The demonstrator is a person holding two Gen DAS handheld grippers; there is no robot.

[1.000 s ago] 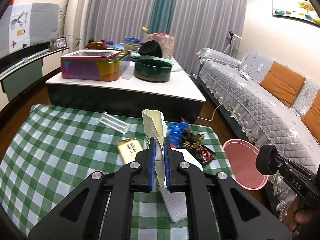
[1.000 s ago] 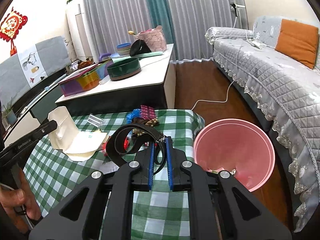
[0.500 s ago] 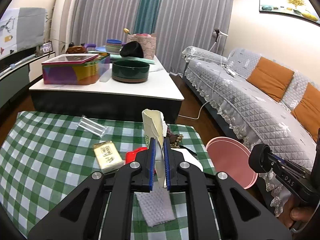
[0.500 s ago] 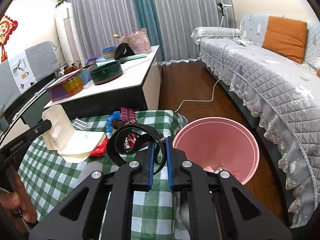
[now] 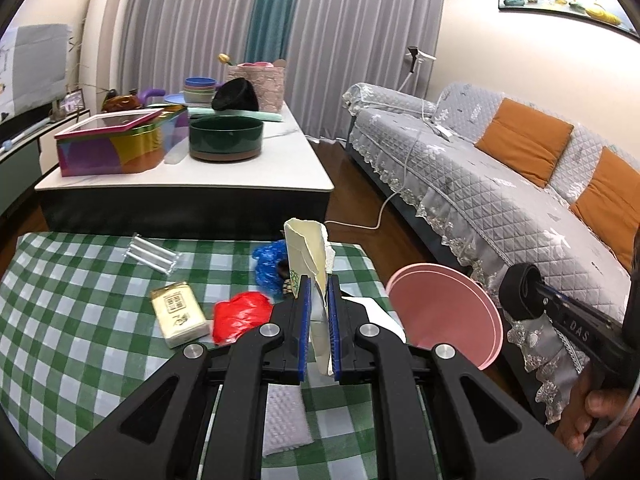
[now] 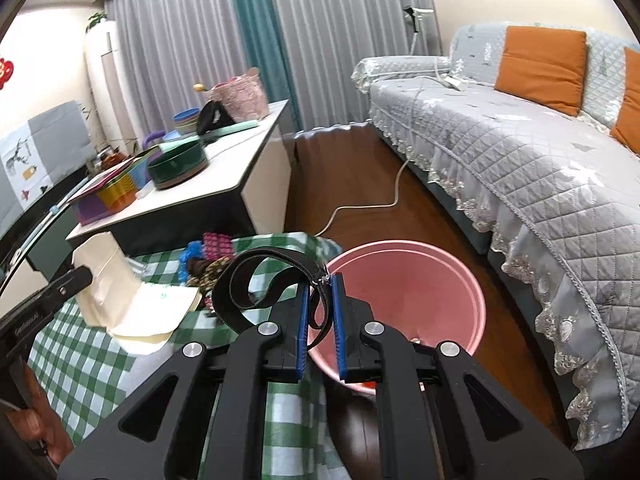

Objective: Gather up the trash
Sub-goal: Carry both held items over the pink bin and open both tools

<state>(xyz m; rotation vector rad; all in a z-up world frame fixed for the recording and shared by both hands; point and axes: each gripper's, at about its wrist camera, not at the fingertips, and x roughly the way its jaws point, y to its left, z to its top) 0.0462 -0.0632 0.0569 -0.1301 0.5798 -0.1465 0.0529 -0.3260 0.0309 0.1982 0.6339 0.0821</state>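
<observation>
My left gripper (image 5: 319,280) is shut on a cream paper carton (image 5: 310,250), held upright above the green checked table (image 5: 80,320). The same carton (image 6: 108,292) shows at the left of the right wrist view. My right gripper (image 6: 321,280) is shut on a looped black zipper strap (image 6: 256,276), hanging near the rim of the pink bin (image 6: 404,292). The pink bin (image 5: 444,316) stands on the floor just past the table's right edge. On the cloth lie a red wrapper (image 5: 238,314), a blue bag (image 5: 270,262), a cream packet (image 5: 178,314) and a clear plastic wrapper (image 5: 152,254).
A white low table (image 5: 180,176) with a colourful tin (image 5: 116,146) and a green pot (image 5: 226,138) stands behind. A grey sofa (image 5: 500,184) with orange cushions runs along the right. A white cable (image 6: 360,204) crosses the wooden floor. A white textured pad (image 5: 284,416) lies near me.
Both grippers have swung right with their loads. The pink bin has grown larger and nearer in both views. The strap now hangs close to the bin's rim.
</observation>
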